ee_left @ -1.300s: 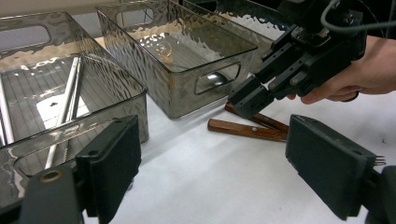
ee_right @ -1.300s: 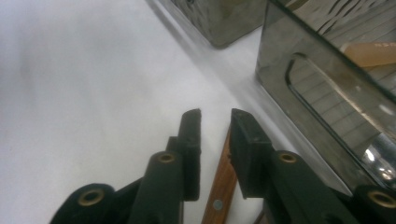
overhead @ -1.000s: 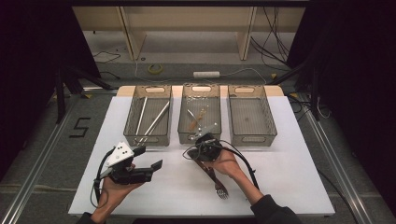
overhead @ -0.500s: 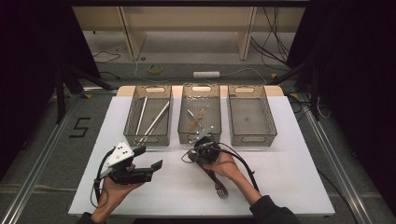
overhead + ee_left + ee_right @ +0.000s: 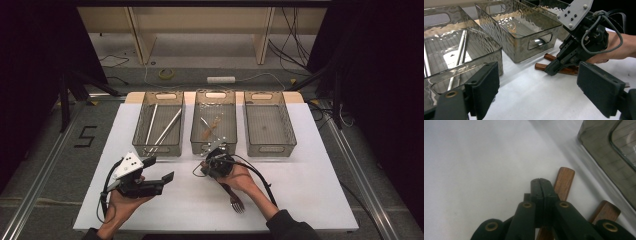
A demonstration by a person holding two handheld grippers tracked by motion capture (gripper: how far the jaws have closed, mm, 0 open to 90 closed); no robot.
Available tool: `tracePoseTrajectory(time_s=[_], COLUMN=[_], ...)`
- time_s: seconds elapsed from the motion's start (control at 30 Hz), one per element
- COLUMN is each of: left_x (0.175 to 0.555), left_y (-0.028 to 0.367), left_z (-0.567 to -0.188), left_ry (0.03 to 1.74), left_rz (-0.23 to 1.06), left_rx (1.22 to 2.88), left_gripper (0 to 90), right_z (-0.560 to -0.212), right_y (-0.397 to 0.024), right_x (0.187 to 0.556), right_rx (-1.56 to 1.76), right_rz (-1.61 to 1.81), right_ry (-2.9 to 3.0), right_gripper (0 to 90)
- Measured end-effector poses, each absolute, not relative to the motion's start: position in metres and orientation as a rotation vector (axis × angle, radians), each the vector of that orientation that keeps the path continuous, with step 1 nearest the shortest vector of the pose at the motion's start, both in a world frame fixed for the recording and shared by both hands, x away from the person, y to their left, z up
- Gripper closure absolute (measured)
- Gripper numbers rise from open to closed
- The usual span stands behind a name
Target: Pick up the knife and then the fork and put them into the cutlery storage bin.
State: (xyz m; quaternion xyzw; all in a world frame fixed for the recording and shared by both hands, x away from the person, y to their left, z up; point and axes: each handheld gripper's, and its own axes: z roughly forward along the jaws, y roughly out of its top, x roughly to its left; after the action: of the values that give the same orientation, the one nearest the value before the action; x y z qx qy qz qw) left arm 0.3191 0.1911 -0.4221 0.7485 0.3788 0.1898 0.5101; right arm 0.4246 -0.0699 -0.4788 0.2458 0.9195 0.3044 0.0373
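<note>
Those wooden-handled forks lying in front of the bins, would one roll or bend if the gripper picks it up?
The wooden handle looks flat, so it probably won't roll. The fork seems stiff metal, unlikely to bend. Gripped at the handle end, its tines might droop.

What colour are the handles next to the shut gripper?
Reddish-brown wood handles, clearest in the right gripper view.

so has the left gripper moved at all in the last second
No. In the high view the left gripper lies at the same spot below the left bin's near-left corner as before, jaws open.
</note>
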Motion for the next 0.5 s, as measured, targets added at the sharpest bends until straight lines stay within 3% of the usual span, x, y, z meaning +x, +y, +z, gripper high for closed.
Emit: tracePoseTrajectory(time_s=[0.5], left_x=[0.32], left_y=[0.1901], left_z=[-0.4219], left_ry=[0.914], left_rz=[0.452], left_rx=[1.797], left_gripper=[17.7], right_z=[-0.4797], right_y=[-0.0706], right_x=[0.4293], right_rx=[0.69], right_rz=[0.879], right_ry=[2.795], right_gripper=[90.0])
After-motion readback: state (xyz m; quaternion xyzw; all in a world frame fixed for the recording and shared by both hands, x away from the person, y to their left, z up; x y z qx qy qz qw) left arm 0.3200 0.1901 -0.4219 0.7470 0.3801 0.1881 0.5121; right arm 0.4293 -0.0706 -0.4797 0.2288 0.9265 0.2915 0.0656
